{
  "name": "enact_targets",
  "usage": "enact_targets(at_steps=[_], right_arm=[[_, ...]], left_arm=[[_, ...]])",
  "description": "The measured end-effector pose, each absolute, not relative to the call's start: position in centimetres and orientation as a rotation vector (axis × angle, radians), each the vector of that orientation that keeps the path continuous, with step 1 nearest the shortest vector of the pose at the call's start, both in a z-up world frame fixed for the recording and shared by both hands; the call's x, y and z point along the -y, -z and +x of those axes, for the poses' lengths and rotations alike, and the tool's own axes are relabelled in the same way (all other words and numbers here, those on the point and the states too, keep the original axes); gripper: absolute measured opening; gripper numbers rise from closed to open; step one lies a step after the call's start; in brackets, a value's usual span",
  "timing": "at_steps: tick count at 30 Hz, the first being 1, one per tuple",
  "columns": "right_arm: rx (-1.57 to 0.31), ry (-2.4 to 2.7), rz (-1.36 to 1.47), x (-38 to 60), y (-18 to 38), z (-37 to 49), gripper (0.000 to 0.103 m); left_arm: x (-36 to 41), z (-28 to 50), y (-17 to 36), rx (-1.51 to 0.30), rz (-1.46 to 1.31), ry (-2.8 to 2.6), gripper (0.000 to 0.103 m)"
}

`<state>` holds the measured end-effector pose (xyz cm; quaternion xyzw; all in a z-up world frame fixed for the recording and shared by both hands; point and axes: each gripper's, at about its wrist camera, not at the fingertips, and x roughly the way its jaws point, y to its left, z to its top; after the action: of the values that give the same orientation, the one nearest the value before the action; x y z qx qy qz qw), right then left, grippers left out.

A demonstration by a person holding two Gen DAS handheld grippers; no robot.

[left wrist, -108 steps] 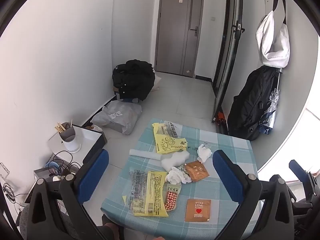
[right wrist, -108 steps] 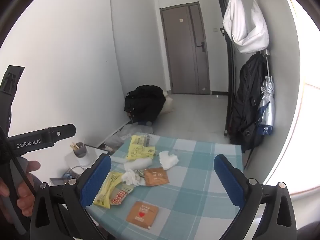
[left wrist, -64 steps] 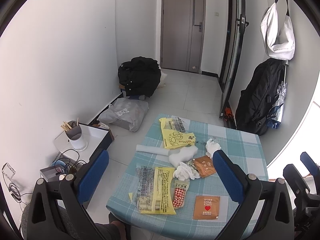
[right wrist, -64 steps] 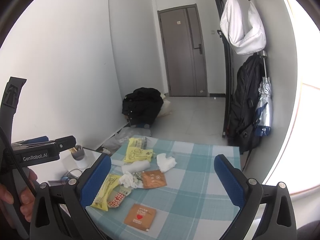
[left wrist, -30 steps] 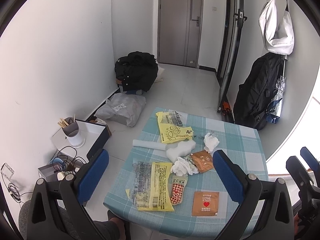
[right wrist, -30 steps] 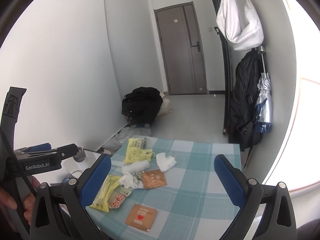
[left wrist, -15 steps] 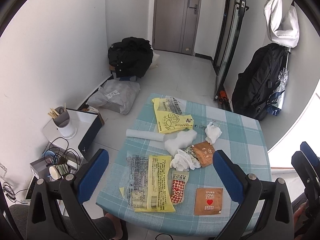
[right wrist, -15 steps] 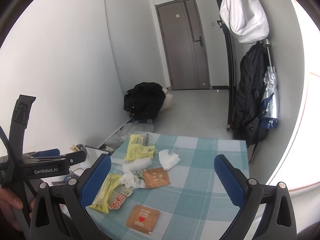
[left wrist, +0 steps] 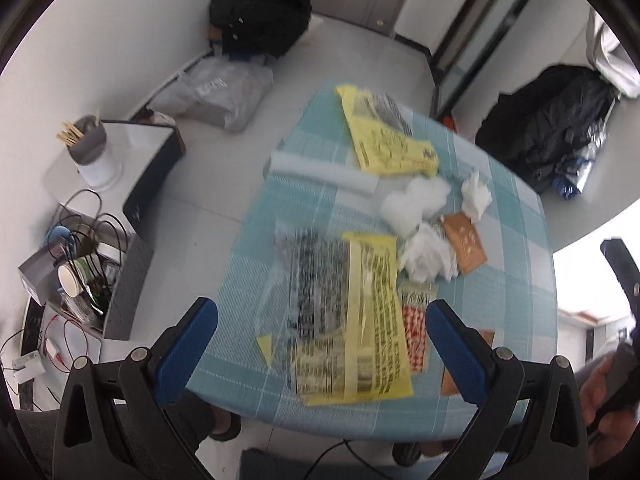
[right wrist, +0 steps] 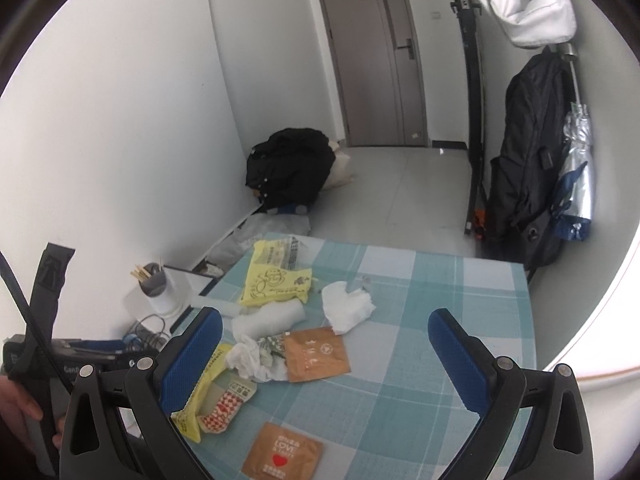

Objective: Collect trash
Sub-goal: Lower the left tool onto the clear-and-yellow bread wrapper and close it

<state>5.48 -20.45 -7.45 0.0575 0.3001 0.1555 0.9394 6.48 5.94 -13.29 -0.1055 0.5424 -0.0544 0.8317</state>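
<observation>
Since half a second ago the left tongs [left wrist: 320, 328] have tipped down and come closer to the counter [left wrist: 516, 240], so the trash fills more of that view and blurs with the motion; the right tongs [right wrist: 324, 344] have hardly shifted. Both pairs stand spread wide and hold nothing.

Straight ahead of the left tongs, between its two blue pads, lies the big yellow-and-clear wrapper [left wrist: 348, 312], flat on the near left part of the counter. It looks light, thin and slick, and would likely slide or crumple sooner than lift cleanly; a raised edge or the near corner is probably the best place to pinch. Just right of it is the small red-checked packet [left wrist: 414, 320], also flat and light.

Ahead of the right tongs, a little left of centre, sits the crumpled tissue wad [right wrist: 256, 358], touching the orange sachet [right wrist: 316, 354]. Soft and airy, the tissue should squash and take a pinch anywhere on its bulk. The sachet lies flat and looks stiffer, so an edge grip seems wiser. The brown heart-printed sachet [right wrist: 284, 456] lies nearest, below that gap at the counter's front edge.

Farther out are another loose tissue [right wrist: 346, 306], a white roll of paper [right wrist: 272, 318], and the yellow plastic bag [right wrist: 276, 280] at the far left side, limp and easy to bunch. No bin shows in either view.
</observation>
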Motion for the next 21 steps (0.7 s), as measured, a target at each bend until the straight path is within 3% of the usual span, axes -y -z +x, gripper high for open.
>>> enact_targets(at_steps=[16,19,21], right_arm=[[-0.687,-0.373,0.094,18.3,8.6,6.7,0.103],[-0.687,-0.366,0.079,18.3,8.6,6.5,0.103],[-0.683,-0.361,0.075,18.3,8.5,6.3,0.103]], left_arm=[[-4.2,8.3,16.1,-1.209,-0.057,0.063,0.101],[-4.0,8.2,16.2,-1.206,-0.05,0.07,0.094],[-3.8,8.1,16.1,-1.203,-0.053,0.084,0.082]])
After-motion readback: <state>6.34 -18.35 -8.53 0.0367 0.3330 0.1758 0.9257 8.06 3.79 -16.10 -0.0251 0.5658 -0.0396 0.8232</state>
